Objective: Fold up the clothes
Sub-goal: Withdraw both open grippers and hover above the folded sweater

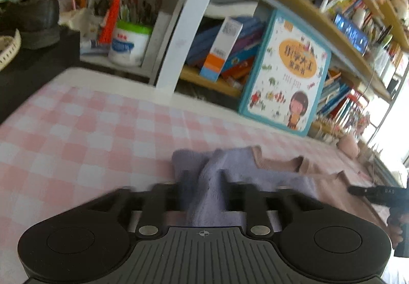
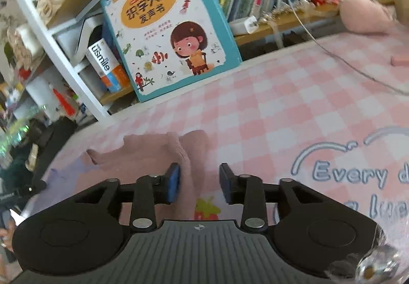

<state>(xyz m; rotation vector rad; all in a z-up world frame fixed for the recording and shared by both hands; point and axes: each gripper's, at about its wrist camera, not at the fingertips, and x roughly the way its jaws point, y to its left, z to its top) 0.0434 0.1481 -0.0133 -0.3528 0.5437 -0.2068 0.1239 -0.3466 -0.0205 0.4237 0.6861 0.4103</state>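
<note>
1. Sweater (image 1: 245,176) lies bunched on the checked desk (image 1: 76,130), soft and floppy.
2. Left claw (image 1: 202,181) is apart around a purple fold.
3. Right claw (image 2: 199,181) is apart, pink edge between; I'd grab corners.

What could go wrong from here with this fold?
The purple fabric is bunched between the left tool, so closing there may trap extra layers and skew the fold. The right tool has pink cloth only against one pad; a close could miss that edge or pinch the checked tablecloth.
</note>
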